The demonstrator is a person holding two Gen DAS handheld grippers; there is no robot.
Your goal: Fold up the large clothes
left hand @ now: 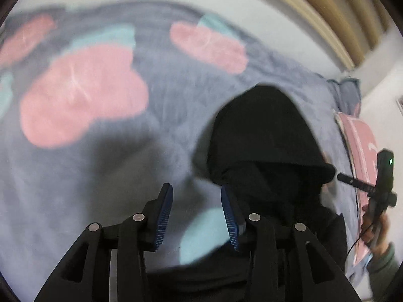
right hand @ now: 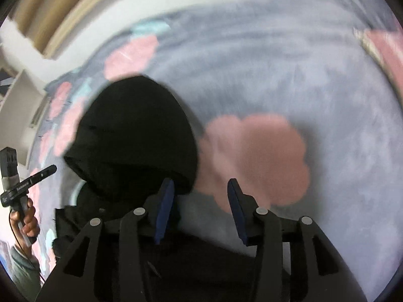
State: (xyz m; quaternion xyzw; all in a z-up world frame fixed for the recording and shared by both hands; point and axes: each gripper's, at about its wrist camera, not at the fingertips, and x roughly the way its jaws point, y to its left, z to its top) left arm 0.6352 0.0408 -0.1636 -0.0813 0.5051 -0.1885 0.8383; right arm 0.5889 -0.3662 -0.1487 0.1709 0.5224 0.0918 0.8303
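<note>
A black hooded garment lies on a grey-blue blanket with pink and teal shapes; its hood points away from me. It also shows in the right wrist view. My left gripper is open and empty, above the blanket just left of the garment's shoulder. My right gripper is open and empty, just right of the hood, over a pink patch. The right gripper's handle shows at the right edge of the left wrist view, and the left gripper's handle at the left edge of the right wrist view. Both views are motion-blurred.
A pink pillow lies at the blanket's right edge; it shows in the right wrist view too. A white wall and beige curtain stand behind the bed. White furniture stands to the left.
</note>
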